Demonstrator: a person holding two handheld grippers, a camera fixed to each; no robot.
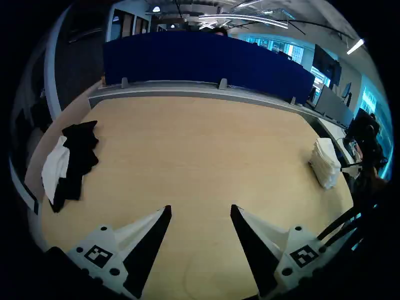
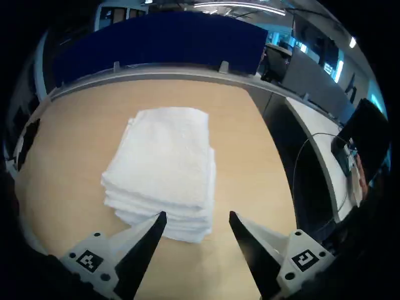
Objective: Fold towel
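The fingers of the left gripper (image 1: 200, 207) stand apart with nothing between them, poised over bare wood of the table (image 1: 200, 150). Far off past the left finger, near the table's edge, lies a loose heap of black and white cloths (image 1: 70, 160), crumpled and unfolded. This is probably the supply from which the next towel is drawn. Well out past the right finger sits a stack of folded white towels (image 1: 325, 162), squared up at the opposite edge. A blue partition (image 1: 200, 65) closes the far side. The open stretch straight ahead of the fingers looks kept free as working room for folding.

In the right gripper view, the fingers of the right gripper (image 2: 196, 214) are likewise spread and hold nothing. The stack of folded white towels (image 2: 165, 165) lies directly ahead, its near edge just at the left fingertip, though contact cannot be told. The neat layers suggest finished pieces parked aside, so this gripper seems to be either releasing or about to leave the pile.
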